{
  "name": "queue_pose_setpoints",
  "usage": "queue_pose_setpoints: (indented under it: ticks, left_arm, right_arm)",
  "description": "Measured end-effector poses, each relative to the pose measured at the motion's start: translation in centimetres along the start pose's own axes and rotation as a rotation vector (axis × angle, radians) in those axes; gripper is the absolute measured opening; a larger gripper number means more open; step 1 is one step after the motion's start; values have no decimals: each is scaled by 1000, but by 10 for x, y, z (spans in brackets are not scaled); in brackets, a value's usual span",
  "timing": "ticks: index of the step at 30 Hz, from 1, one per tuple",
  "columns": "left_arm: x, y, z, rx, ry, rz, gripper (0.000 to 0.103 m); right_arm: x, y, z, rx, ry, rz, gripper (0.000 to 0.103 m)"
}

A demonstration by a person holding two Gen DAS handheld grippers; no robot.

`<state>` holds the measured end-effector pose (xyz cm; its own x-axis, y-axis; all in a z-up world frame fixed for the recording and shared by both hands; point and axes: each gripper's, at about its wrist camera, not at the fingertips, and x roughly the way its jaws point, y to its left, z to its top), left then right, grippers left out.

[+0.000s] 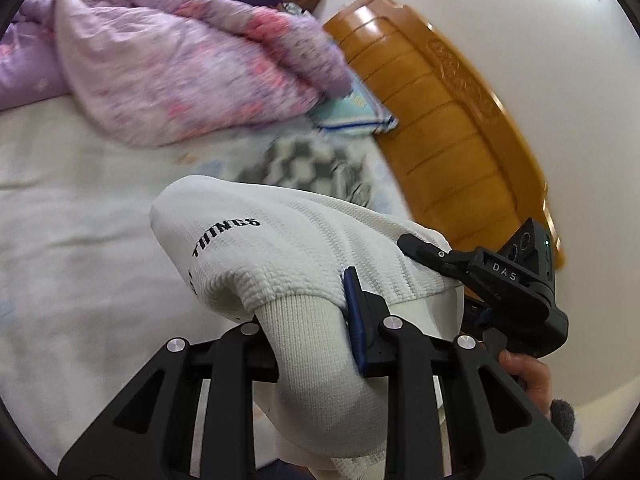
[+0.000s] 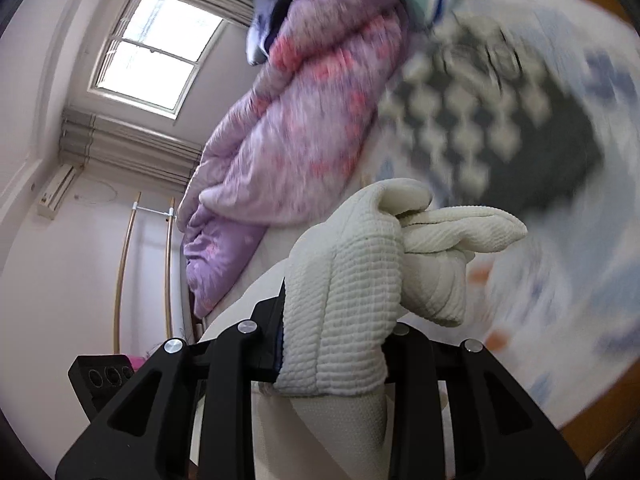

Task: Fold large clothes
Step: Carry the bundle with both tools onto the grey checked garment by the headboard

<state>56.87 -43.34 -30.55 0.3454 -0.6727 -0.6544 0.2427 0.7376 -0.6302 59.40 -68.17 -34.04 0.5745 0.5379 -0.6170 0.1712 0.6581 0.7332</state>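
We have the white knit garment (image 1: 280, 248) gripped at two places and raised clear of the bed (image 1: 60, 240), so we judge the fold is only starting: nothing lies flat and no crease is made. Our left gripper (image 1: 316, 332) is nearly closed, its jaws pinching the ribbed hem, with the waffle-textured body bunched just ahead of the fingers and more cloth hanging below them. Our right gripper (image 2: 332, 332) is likewise clamped narrow on a thick wad of the same garment, a puffed lobe of fabric sticking out past its fingertips; in the left wrist view it sits to the right of the left gripper, biting the cloth's far edge. Beyond both grippers lie a crumpled pink and purple quilt (image 1: 180, 68), a grey checked cloth (image 1: 312, 168) and the wooden headboard (image 1: 448, 120), so the bare sheet near us looks like the place to lay the garment. What remains, as we read it, is spreading it out, smoothing it, then folding sleeves and body.
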Motion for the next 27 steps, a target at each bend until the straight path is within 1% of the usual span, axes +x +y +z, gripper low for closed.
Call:
queue_pose_setpoints:
  ticks: [2, 4, 5, 7, 9, 10, 11, 12, 13, 15, 16, 17, 18, 19, 20, 21, 22, 24, 26, 27]
  left_arm:
    - [33, -30, 29, 2, -31, -22, 23]
    - [63, -60, 60, 20, -81, -49, 23]
    - [76, -73, 73, 30, -112, -67, 23]
    - [99, -95, 95, 60, -173, -102, 23]
    - [128, -113, 104, 138, -247, -114, 23]
    - [141, -115, 104, 141, -255, -117, 24]
    - [166, -111, 102, 122, -234, -113, 24]
    - [190, -106, 97, 122, -200, -86, 24]
    - [210, -102, 91, 128, -173, -55, 24]
    - [270, -73, 64, 84, -79, 13, 26]
    - [293, -58, 54, 47, -19, 38, 29]
    - [326, -34, 39, -35, 84, 97, 30]
    - [351, -13, 25, -100, 163, 157, 31]
    - [361, 1, 14, -151, 199, 191, 32]
    - [368, 17, 5, -216, 213, 214, 34]
    - [369, 22, 1, -239, 207, 219, 38]
    - [370, 28, -3, -255, 195, 215, 39]
    - [373, 28, -2, -227, 186, 212, 39]
    - [376, 26, 3, -203, 182, 211, 42]
    - [377, 25, 4, -202, 182, 211, 45]
  right_arm:
    - [-13, -2, 63, -63, -14, -12, 26]
    - [-24, -2, 108, -117, -45, -3, 26]
    - [-31, -2, 138, -152, -73, 12, 26]
    - [-41, -5, 173, -218, -121, 33, 26]
    - [-49, -18, 200, -278, -168, 52, 26]
    - [-48, -27, 208, -295, -173, 45, 26]
    - [-40, -45, 216, -311, -159, 1, 27]
    - [-26, -67, 221, -295, -122, -57, 27]
    - [-15, -82, 221, -274, -95, -83, 27]
    - [21, -132, 214, -242, -19, -173, 27]
    - [38, -156, 209, -217, 21, -214, 27]
    - [60, -190, 201, -142, 83, -259, 27]
    - [75, -213, 192, -85, 122, -279, 27]
    - [86, -231, 183, -45, 149, -292, 27]
    - [96, -245, 172, -16, 167, -298, 27]
    - [102, -251, 165, -19, 175, -301, 29]
    - [105, -253, 161, -28, 176, -307, 30]
    - [108, -257, 156, -38, 163, -308, 33]
    - [109, -260, 156, -45, 151, -318, 39]
    - [109, -262, 156, -50, 149, -330, 47]
